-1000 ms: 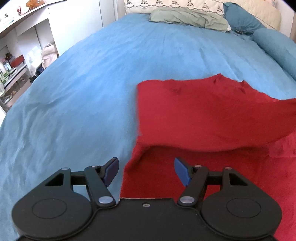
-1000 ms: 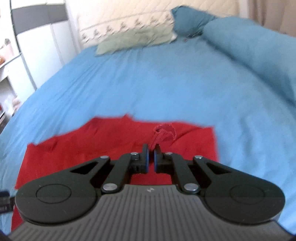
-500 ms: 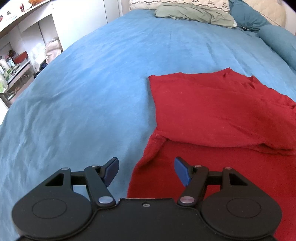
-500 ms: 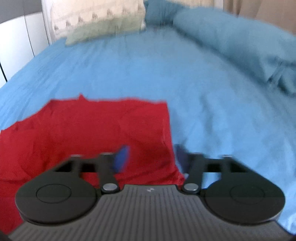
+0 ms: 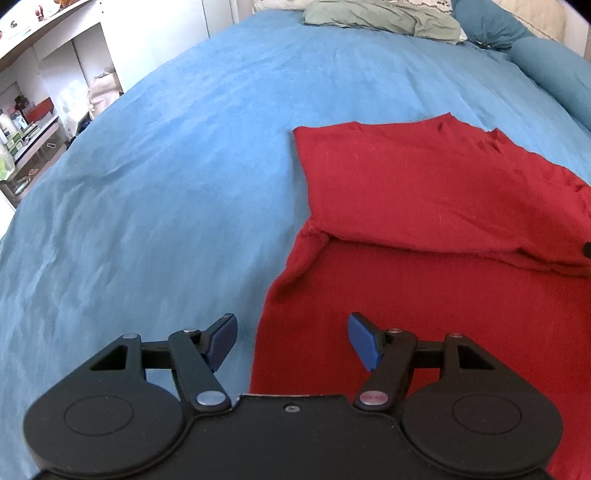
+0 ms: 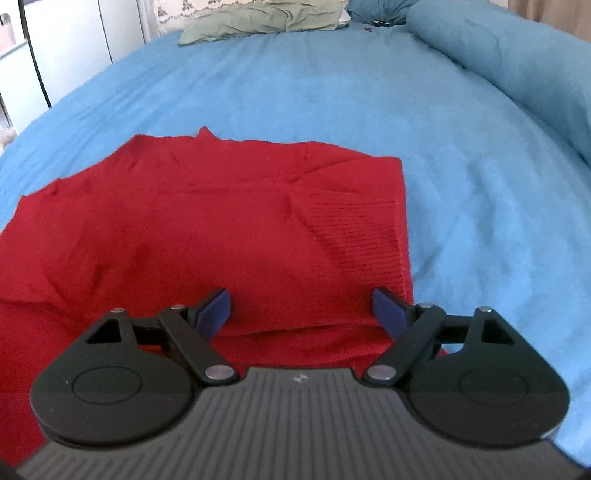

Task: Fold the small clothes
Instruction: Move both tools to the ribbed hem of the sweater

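A red knit garment [image 5: 424, 192] lies on the blue bedspread [image 5: 184, 166], its far part folded back over the near part. My left gripper [image 5: 291, 341] is open and empty, hovering over the garment's near left edge. In the right wrist view the same red garment [image 6: 221, 221] shows a ribbed hem at its right side. My right gripper [image 6: 301, 310] is open and empty, just above the fold's near right edge.
A green pillow [image 5: 380, 18] and teal pillows [image 5: 487, 26] lie at the head of the bed. A long blue bolster [image 6: 517, 66] runs along the right side. White shelves with clutter [image 5: 33, 122] stand off the bed's left edge.
My right gripper let go of the red fabric and opened. The lifted flap dropped flat onto the garment. Both grippers pulled back a little toward the near edge.
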The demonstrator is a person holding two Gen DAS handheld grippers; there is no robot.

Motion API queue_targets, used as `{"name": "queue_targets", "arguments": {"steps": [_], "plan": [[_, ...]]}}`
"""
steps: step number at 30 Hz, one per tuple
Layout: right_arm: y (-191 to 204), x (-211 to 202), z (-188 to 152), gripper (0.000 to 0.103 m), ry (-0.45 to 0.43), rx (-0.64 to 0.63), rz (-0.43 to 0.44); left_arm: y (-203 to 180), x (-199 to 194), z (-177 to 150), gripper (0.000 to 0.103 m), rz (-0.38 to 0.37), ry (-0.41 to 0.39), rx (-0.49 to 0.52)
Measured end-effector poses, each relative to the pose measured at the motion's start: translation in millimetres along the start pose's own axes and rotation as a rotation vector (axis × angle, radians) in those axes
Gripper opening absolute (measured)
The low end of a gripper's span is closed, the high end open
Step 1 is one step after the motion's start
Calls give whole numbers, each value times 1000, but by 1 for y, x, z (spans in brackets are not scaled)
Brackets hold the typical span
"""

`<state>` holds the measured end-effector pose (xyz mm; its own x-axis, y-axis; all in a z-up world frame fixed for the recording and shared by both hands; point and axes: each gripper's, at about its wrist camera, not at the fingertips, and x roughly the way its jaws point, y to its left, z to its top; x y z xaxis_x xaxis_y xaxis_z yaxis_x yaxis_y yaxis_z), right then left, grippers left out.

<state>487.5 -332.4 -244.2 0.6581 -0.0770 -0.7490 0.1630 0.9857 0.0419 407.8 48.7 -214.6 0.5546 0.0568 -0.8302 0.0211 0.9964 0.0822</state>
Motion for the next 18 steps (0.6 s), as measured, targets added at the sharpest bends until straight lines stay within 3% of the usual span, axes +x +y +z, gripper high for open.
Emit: {"name": "queue_targets", "arguments": {"steps": [4, 10, 12, 15, 18], "plan": [[2, -18, 10, 101, -3, -27, 19, 4, -26, 7, 71, -35, -53, 2], [-9, -109, 16, 101, -126, -56, 89, 17, -97, 6, 73, -91, -137, 73], [-17, -142, 11, 101, -140, -59, 98, 23, -119, -3, 75, -117, -131, 88], [-23, -182, -2, 101, -120, -54, 92, 30, -140, -21, 92, -156, -92, 85], [-29, -214, -29, 101, -59, -51, 74, 38, -149, -47, 94, -200, -21, 83]]}}
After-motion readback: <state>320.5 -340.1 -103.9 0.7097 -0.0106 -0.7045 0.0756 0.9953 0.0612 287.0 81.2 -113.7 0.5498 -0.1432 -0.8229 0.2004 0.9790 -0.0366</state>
